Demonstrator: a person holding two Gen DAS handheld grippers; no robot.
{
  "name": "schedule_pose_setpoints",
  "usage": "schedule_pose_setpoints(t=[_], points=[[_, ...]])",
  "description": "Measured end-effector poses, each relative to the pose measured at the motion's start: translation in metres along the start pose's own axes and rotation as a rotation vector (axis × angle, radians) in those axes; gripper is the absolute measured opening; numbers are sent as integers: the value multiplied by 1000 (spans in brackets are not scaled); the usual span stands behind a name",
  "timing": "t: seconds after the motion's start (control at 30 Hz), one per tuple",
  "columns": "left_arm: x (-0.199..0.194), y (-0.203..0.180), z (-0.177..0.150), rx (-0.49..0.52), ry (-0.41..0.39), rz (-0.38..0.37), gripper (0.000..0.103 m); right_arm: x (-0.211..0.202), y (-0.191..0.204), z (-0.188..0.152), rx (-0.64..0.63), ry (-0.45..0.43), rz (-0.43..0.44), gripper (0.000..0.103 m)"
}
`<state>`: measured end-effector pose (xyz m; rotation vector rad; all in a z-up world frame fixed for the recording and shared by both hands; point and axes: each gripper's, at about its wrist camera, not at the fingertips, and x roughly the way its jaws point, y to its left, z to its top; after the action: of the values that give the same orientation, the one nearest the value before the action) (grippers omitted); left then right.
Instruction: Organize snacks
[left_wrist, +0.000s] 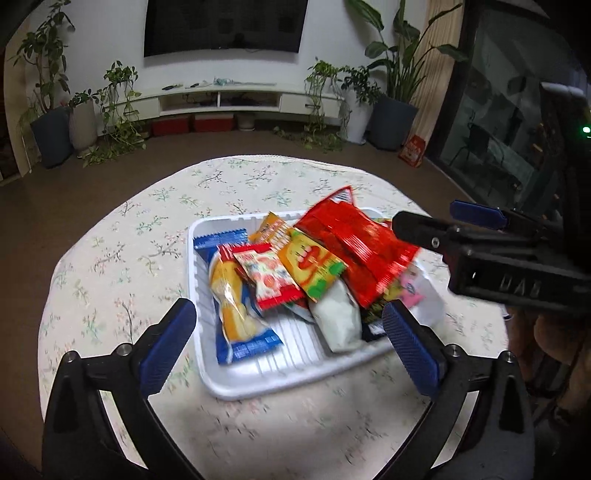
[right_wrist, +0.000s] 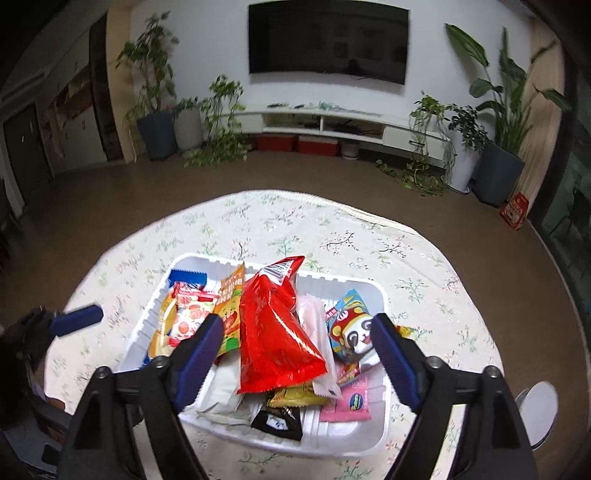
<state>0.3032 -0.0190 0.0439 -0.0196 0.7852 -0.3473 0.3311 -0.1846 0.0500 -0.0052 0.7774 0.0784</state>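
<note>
A white tray (left_wrist: 236, 384) on the floral tablecloth holds several snack packets. A large red bag (left_wrist: 354, 240) lies on top of the pile; it also shows in the right wrist view (right_wrist: 277, 332). Beside it lie a yellow and blue packet (left_wrist: 236, 314), a red and white packet (left_wrist: 269, 277) and a panda packet (right_wrist: 354, 332). My left gripper (left_wrist: 291, 328) is open and empty just above the tray's near side. My right gripper (right_wrist: 299, 350) is open and empty over the tray (right_wrist: 380, 435); it also shows at the right of the left wrist view (left_wrist: 443, 221).
The round table (left_wrist: 110, 240) is covered by a floral cloth. Beyond it are a brown floor, a white TV cabinet (left_wrist: 221, 98), a wall TV and several potted plants (left_wrist: 391, 122). A white round object (right_wrist: 539, 410) sits at the table's right edge.
</note>
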Motion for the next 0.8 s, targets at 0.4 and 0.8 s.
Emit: schedule_pose_setpoints(t=[0.4, 0.8], points=[[-89, -27, -109, -86, -127, 369, 102, -69, -20, -97, 203, -103, 74, 99], [-142, -65, -152, -94, -92, 381, 102, -148, -4, -173, 209, -258, -5, 100]])
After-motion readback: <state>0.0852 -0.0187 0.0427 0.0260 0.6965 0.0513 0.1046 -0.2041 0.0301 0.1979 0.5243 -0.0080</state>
